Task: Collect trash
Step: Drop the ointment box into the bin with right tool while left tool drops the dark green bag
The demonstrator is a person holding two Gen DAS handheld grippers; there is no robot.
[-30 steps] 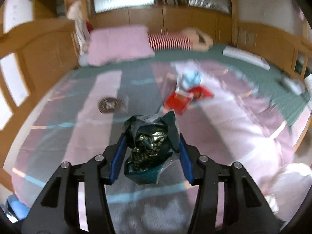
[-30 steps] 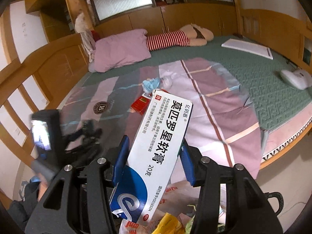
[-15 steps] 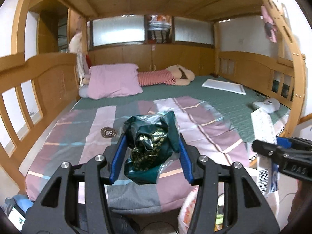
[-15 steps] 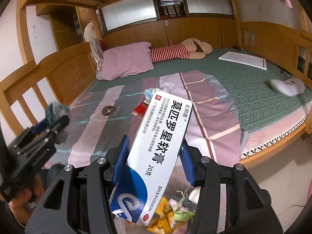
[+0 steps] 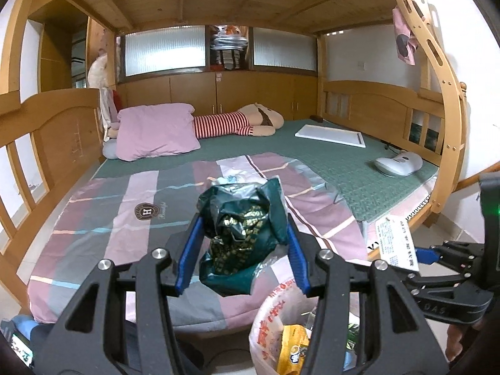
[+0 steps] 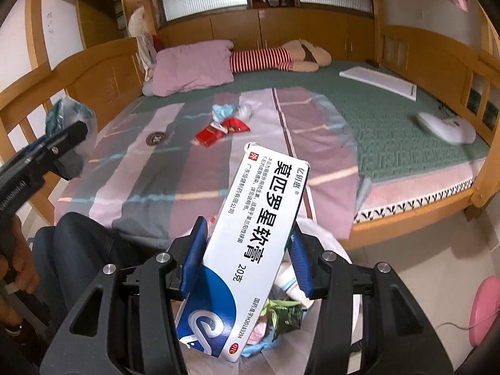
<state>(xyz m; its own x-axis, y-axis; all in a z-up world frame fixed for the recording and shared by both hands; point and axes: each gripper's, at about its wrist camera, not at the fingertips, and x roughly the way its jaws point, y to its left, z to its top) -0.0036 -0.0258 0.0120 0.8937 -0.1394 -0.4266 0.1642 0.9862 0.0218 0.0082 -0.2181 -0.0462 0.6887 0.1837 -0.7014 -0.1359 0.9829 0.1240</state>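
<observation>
A crumpled dark green wrapper is clamped between the blue pads of the left tongs, held in the air over the foot of the bed. A white and blue ointment box is clamped slantwise in the right tongs, one end pointing up toward the bed, the other down over a white trash bag. The bag stands open on the floor by the bed's edge, and wrappers and scraps are seen inside it. More trash is left on the striped quilt: a red packet lies near the middle, with a blue and white crumpled wad just beyond it. A round brown badge is seen on the quilt to the left of the packet. At the head of the bed a pink pillow lies beside a striped plush toy. A white board and a white device rest on the green mat at the right.
</observation>
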